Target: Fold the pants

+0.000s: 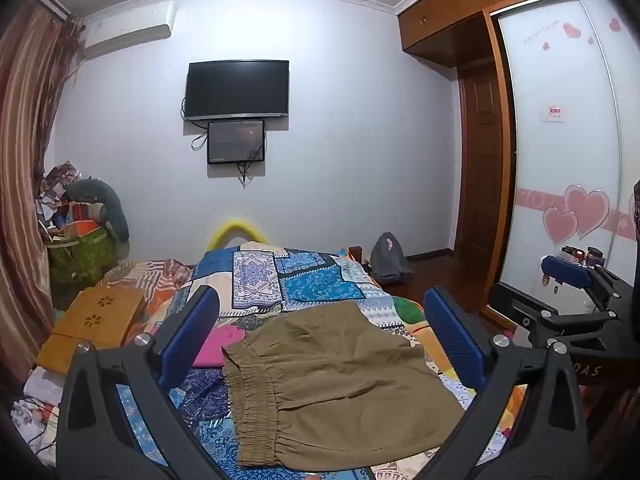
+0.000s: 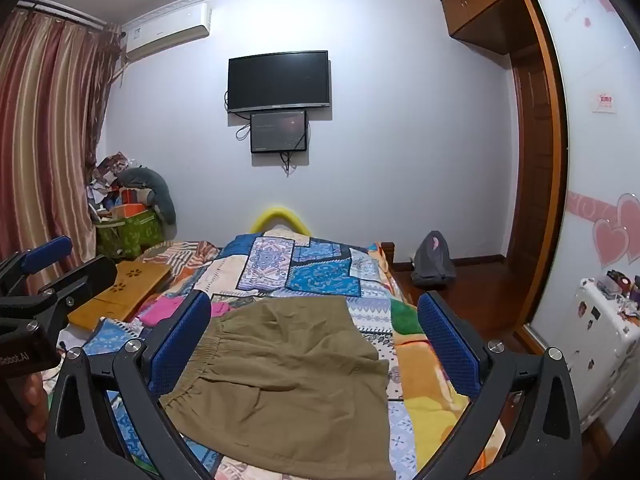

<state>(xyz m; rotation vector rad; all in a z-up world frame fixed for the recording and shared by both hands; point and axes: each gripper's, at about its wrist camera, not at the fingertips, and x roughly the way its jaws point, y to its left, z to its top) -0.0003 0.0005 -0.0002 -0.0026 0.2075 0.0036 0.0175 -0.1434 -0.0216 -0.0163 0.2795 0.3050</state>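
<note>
Blue pads (image 1: 188, 332) of the left gripper (image 1: 320, 340) gape wide and hold nothing; the right gripper (image 2: 316, 340) is spread and empty too. Olive pants (image 1: 340, 384) lie folded on the patchwork bedspread (image 2: 320, 272), apparently nearly done; next, pinching an edge if another fold is wanted.

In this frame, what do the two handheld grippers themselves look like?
Both look alike: the left gripper and right gripper have matte black angular frames with cut-out slots, silver round bolts at the joints, and textured blue pads on the fingers. White lettering marks each body. No cables show.
</note>
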